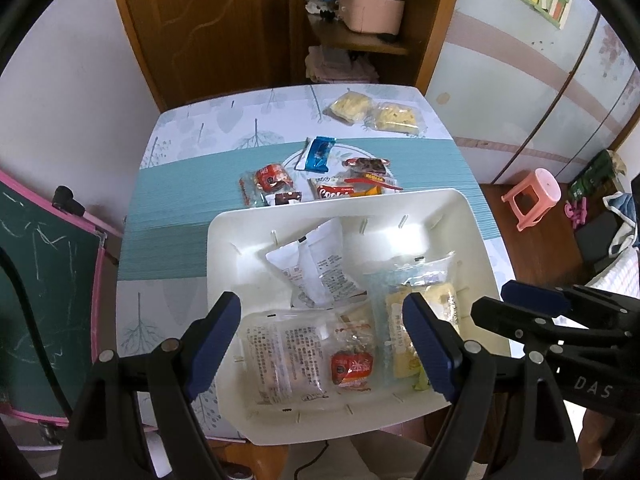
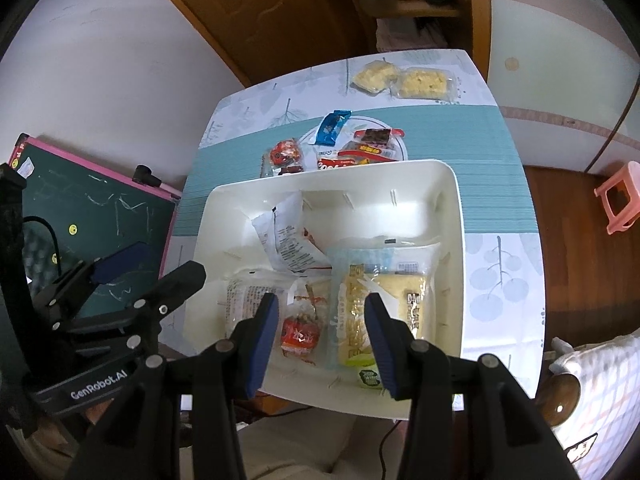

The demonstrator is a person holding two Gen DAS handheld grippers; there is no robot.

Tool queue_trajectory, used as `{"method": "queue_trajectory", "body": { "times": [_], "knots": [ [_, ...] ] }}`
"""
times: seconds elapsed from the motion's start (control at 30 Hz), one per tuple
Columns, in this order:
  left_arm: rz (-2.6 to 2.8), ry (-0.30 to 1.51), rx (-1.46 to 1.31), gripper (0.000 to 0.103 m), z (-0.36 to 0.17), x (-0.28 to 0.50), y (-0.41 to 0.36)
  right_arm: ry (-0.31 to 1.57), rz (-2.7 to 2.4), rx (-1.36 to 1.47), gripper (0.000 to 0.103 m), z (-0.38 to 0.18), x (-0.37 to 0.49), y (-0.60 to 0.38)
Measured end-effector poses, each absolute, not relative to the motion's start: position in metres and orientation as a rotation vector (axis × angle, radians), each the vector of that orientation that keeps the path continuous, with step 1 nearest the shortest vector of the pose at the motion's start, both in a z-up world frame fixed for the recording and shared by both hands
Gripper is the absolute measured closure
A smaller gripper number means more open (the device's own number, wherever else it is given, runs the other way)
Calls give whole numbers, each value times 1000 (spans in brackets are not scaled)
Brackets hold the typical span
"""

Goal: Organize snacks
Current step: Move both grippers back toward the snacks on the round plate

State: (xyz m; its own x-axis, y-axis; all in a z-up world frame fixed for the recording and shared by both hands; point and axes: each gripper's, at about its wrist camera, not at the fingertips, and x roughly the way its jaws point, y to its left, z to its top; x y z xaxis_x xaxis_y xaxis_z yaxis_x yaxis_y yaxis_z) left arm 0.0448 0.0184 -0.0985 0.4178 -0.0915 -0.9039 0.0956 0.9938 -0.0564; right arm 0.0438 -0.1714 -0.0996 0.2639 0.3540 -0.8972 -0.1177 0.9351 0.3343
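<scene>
Below both released grippers, left and right, white bin holds snack packets.

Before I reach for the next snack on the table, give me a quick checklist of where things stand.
1. Left gripper open and empty: ok.
2. Right gripper open and empty: ok.
3. White bin has free room at its far right: ok.
4. Snacks left to collect: not ok. The blue packet, the red packets by the plate and two yellow cakes lie on the table.
5. Path beyond the bin's far rim free: ok, nothing stands above it.
6. Bin steady on the table: cannot tell; its near edge seems to overhang.
</scene>
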Motion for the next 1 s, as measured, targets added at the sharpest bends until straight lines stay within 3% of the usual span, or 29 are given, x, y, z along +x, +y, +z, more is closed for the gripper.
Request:
{"method": "queue_trajectory", "body": {
  "times": [0.7,1.0],
  "knots": [
    [-37,1153,-149,21,-116,166,75,1274,282,241,58,-111,128,-163],
    [-28,1243,-184,21,-172,225,73,1243,242,283,58,-120,227,-154]
  ]
}}
